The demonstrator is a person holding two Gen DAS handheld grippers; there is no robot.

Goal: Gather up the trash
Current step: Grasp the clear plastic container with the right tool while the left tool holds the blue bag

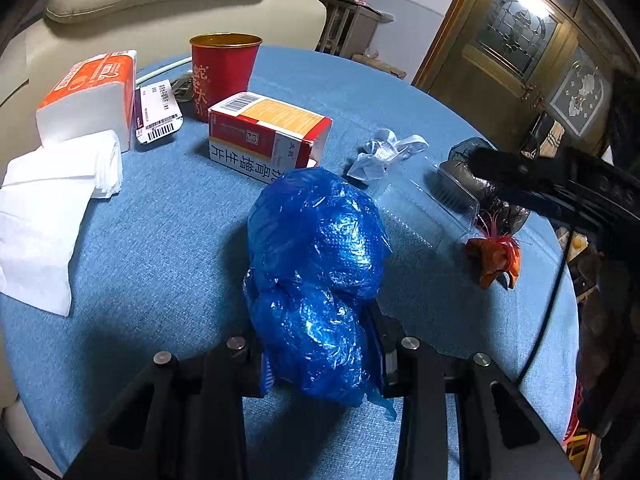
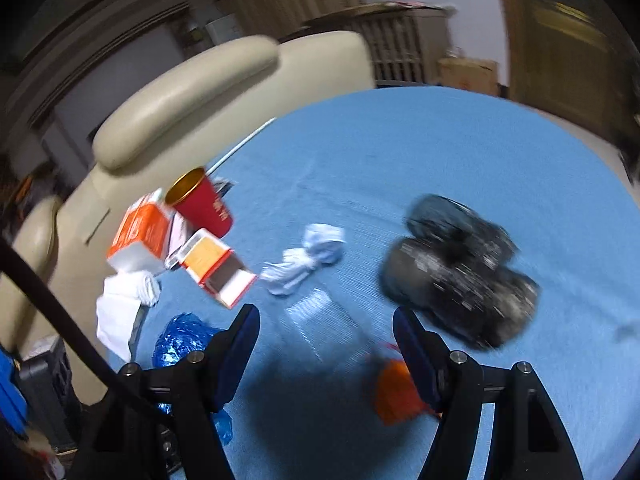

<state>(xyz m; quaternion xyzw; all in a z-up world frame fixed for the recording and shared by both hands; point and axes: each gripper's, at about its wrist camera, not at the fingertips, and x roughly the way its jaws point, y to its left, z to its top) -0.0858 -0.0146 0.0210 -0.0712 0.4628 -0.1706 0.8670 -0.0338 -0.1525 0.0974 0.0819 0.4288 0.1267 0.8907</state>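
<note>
My left gripper is shut on a crumpled blue plastic bag, held just above the blue table. The bag also shows in the right wrist view. My right gripper is open and empty above a clear plastic tray, with an orange wrapper by its right finger. The tray and wrapper lie right of the bag. A crumpled white wrapper, a red-and-white carton, a red cup and a dark bag lie farther out.
A tissue pack and loose white tissues lie at the table's left, next to a barcoded packet. A cream sofa stands behind the table. A wooden door is at the right. A black cable hangs over the right edge.
</note>
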